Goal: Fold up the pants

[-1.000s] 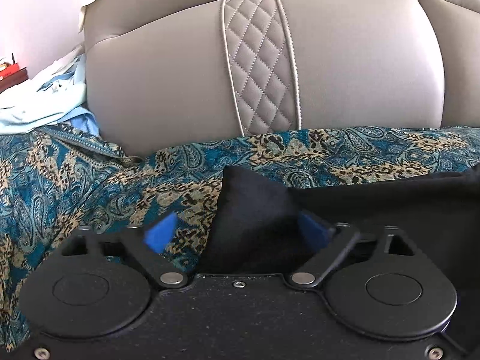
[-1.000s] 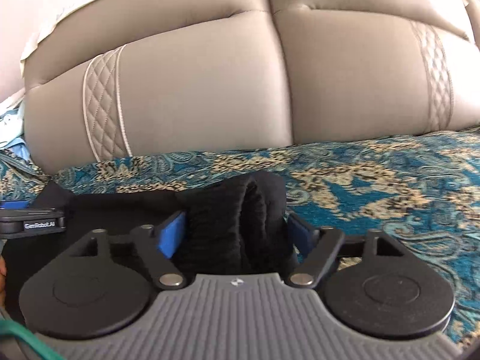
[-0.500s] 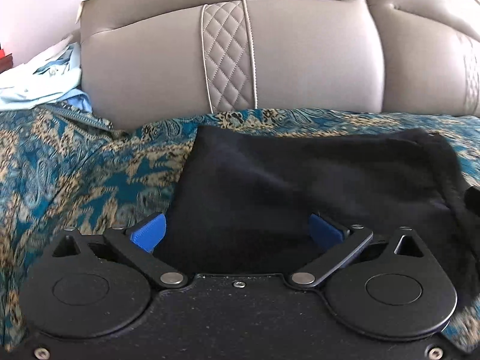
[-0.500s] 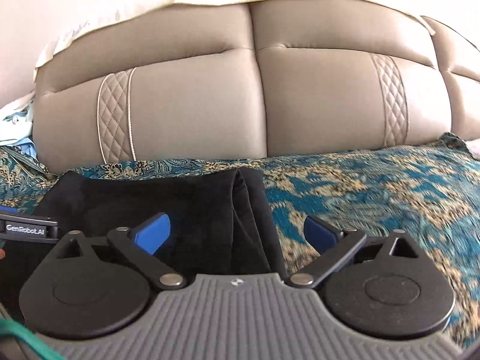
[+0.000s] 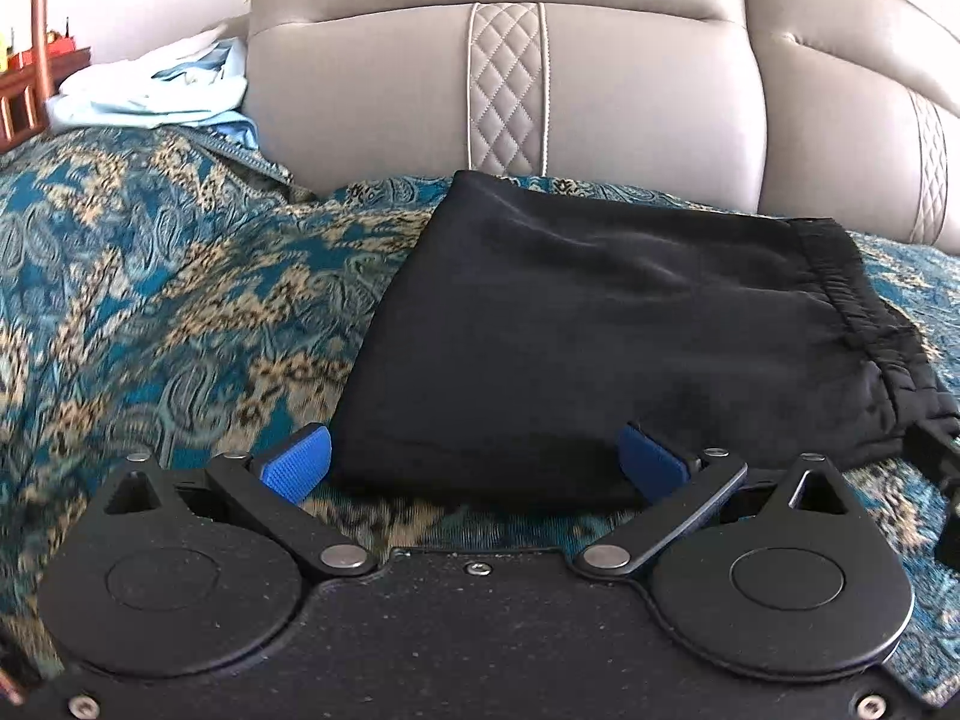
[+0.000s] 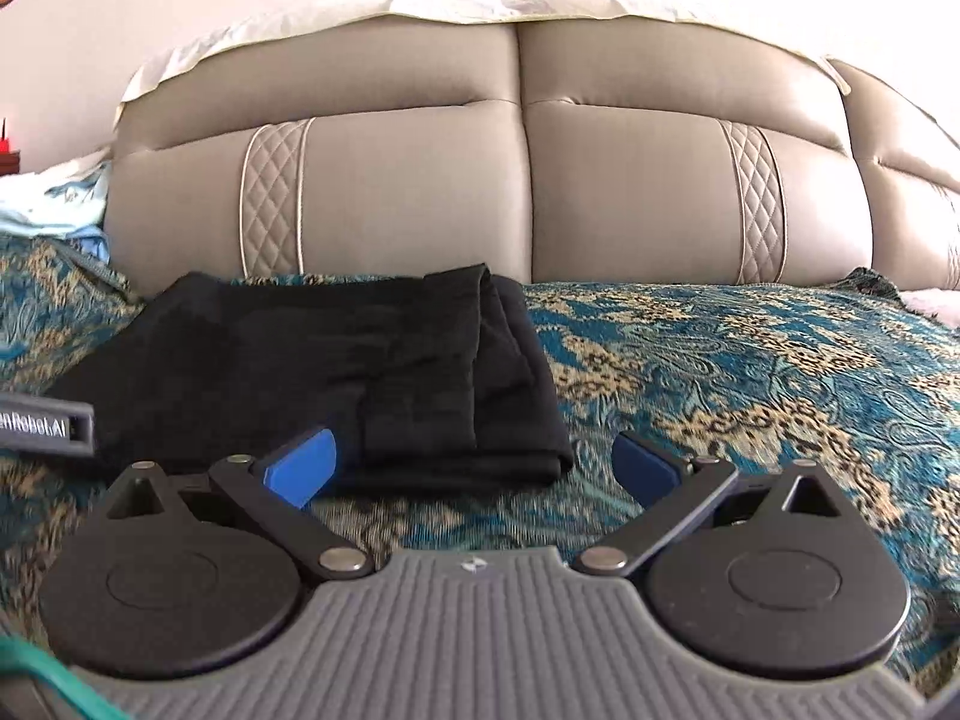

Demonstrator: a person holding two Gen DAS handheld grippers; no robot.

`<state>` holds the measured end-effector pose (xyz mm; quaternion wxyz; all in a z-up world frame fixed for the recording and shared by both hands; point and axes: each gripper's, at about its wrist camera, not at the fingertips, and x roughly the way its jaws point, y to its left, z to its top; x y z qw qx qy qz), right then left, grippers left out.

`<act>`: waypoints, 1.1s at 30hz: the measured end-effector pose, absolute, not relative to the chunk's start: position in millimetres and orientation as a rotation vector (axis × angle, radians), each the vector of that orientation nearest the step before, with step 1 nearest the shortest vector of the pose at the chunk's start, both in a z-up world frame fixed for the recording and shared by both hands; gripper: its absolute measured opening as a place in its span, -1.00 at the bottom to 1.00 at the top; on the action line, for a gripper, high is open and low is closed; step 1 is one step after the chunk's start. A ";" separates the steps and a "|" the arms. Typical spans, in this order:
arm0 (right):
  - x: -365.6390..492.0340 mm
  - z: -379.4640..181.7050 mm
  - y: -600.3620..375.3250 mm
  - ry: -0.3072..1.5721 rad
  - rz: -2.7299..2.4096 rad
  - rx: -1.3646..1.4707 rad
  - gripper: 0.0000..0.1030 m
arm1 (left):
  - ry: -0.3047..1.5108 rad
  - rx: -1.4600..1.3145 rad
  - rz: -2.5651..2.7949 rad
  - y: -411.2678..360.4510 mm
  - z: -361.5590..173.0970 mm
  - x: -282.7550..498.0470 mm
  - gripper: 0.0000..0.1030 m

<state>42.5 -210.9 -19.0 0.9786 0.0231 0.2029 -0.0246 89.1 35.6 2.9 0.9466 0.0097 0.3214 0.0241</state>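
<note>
The black pants lie folded in a flat rectangle on the teal and gold patterned bedspread, with the gathered waistband at their right edge. They also show in the right wrist view, with stacked layers at their right side. My left gripper is open and empty, just in front of the pants' near edge. My right gripper is open and empty, in front of the pants' near right corner. Part of the left gripper shows at the left edge of the right wrist view.
A padded grey headboard rises behind the pants. Light blue and white cloth is piled at the far left by a wooden stand. A white cloth drapes over the headboard top. Bedspread stretches to the right.
Both grippers opened, let go of the pants and drew back toward me. The pants now lie flat and folded on the bedspread.
</note>
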 end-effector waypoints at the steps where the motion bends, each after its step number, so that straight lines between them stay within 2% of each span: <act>1: 38.1 -22.2 -209.8 0.405 -0.047 0.034 1.00 | 0.657 0.013 0.050 36.0 2.2 83.9 0.99; 6: 15.0 -52.5 -208.2 0.402 -0.042 -0.037 1.00 | 0.709 0.010 0.035 31.8 -8.1 69.1 0.99; 18: 28.5 -44.0 -211.2 0.378 -0.009 0.036 1.00 | 0.684 0.017 0.016 30.5 -18.6 61.7 1.00; 33: 31.7 -50.2 -190.5 0.384 0.050 -0.083 1.00 | 0.663 0.026 -0.025 35.0 -21.7 64.8 1.00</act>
